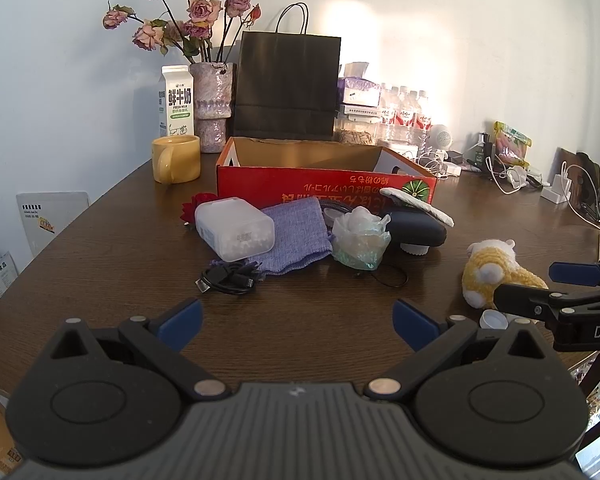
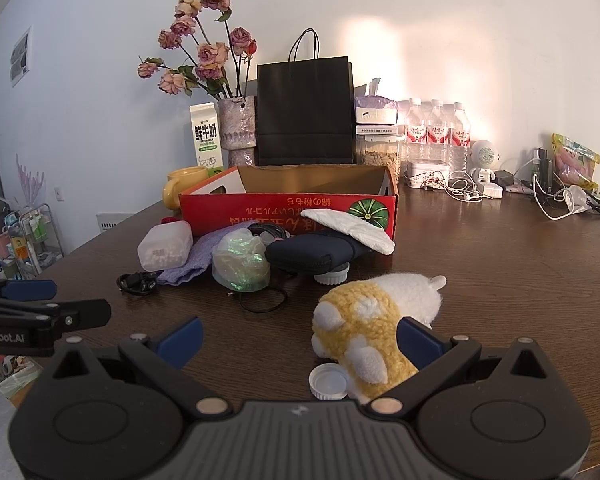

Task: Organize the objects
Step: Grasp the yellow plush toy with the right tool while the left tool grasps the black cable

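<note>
With its jaws wide around the plush toy (image 2: 364, 328), the right hand-held gripper (image 2: 300, 344) risked knocking the bottle cap (image 2: 329, 381) beside the toy off the bench (image 2: 500, 280).

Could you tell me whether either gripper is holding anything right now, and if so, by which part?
Nothing is held. The left gripper has its jaws open over bare table. The right gripper is open too, with the plush toy lying between its jaws, ungripped.

Plush toy (image 2: 364, 320) right of pouch (image 2: 312, 254).
</note>
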{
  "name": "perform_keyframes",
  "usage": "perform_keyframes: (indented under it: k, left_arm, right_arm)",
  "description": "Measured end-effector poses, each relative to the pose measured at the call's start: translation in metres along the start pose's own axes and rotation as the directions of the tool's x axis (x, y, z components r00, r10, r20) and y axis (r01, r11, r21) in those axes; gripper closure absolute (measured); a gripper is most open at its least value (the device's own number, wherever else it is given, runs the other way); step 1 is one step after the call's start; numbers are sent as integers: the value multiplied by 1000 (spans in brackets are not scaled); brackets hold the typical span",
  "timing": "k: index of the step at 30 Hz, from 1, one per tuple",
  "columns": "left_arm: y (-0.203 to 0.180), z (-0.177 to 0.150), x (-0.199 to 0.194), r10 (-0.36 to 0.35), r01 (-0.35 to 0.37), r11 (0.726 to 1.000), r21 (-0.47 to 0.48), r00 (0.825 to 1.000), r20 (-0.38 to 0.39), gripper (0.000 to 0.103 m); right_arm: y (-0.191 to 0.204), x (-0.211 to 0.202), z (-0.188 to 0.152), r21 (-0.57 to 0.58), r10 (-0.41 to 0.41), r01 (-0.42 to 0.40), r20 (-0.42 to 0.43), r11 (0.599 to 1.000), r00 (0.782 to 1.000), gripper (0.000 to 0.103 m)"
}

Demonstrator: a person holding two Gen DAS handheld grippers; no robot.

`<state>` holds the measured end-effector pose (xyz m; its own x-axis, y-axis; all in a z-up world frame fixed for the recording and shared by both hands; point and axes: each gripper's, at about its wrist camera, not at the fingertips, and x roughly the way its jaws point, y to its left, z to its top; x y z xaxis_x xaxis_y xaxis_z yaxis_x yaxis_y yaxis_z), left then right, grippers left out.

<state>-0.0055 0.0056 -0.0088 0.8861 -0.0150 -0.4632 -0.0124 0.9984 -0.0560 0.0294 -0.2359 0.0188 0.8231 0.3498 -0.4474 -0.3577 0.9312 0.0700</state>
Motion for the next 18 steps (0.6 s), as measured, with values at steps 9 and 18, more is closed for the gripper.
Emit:
perform_keyframes:
  k: [9, 18]
  left_arm:
    - [3, -2, 11, 1, -1, 1000, -17, 1000, -24, 0]
    - [15, 2, 32, 31, -33, 999, -37, 998, -62, 0]
  right_arm:
    - [-11, 16, -11, -44, -68, 67, -9, 997, 998, 0]
    - [-46, 55, -14, -22, -22, 20, -78, 1000, 997, 19]
